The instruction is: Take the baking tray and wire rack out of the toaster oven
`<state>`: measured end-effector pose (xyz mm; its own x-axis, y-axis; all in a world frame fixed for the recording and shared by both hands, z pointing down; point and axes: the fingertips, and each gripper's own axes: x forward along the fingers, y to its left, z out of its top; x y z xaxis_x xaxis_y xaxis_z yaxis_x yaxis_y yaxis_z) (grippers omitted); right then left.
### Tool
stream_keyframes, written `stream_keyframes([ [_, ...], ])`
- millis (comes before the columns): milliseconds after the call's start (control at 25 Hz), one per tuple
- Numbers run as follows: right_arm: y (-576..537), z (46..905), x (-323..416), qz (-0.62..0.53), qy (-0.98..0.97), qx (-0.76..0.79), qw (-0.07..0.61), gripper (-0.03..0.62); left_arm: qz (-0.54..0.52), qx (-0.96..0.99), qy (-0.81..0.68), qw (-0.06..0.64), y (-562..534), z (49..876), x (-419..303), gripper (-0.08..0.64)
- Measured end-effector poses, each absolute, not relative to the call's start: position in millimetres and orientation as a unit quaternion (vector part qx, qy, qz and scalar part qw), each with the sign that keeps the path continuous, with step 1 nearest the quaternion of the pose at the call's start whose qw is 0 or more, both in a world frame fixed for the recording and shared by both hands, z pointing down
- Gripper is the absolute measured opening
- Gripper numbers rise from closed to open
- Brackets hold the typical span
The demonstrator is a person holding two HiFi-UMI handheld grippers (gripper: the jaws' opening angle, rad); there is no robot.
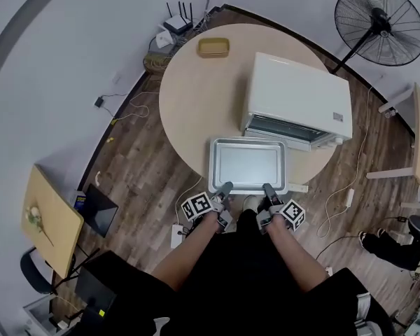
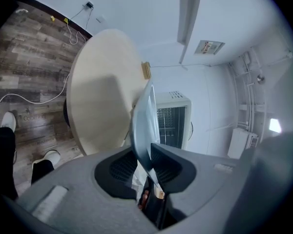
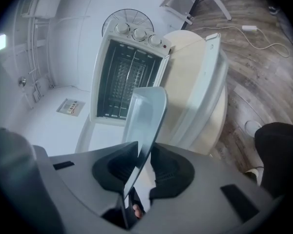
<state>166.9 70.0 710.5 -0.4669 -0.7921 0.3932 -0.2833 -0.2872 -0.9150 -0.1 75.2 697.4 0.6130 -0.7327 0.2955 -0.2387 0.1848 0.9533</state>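
The silver baking tray [image 1: 248, 164] is out of the white toaster oven [image 1: 297, 96] and hangs level over the round table's near edge. My left gripper [image 1: 224, 189] is shut on the tray's near rim at the left, and my right gripper [image 1: 269, 190] is shut on the same rim at the right. In the left gripper view the tray [image 2: 145, 126] stands edge-on between the jaws. The right gripper view shows the tray [image 3: 145, 116] clamped the same way, with the wire rack [image 3: 122, 79] still inside the oven behind the dropped door [image 3: 202, 91].
The round wooden table [image 1: 196, 96] also carries a small yellow dish [image 1: 213, 47] at its far side. A standing fan [image 1: 381, 23] is at the back right. Cables and a power strip [image 1: 176, 235] lie on the wooden floor by my feet.
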Motion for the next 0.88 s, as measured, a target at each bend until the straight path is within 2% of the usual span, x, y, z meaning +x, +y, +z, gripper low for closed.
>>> stream_keyframes([
  [520,92.9,700.5,48.1,-0.635,0.579,-0.477,0.184,0.089,-0.216,0.619,-0.395,0.644,95.2,685.9,-119.5,0.092],
  [880,63.7,693.1,-27.1,-0.630,0.614,-0.451,0.150,0.089,-0.238,0.612,-0.419,0.627,84.5,681.4,-193.5,0.092],
])
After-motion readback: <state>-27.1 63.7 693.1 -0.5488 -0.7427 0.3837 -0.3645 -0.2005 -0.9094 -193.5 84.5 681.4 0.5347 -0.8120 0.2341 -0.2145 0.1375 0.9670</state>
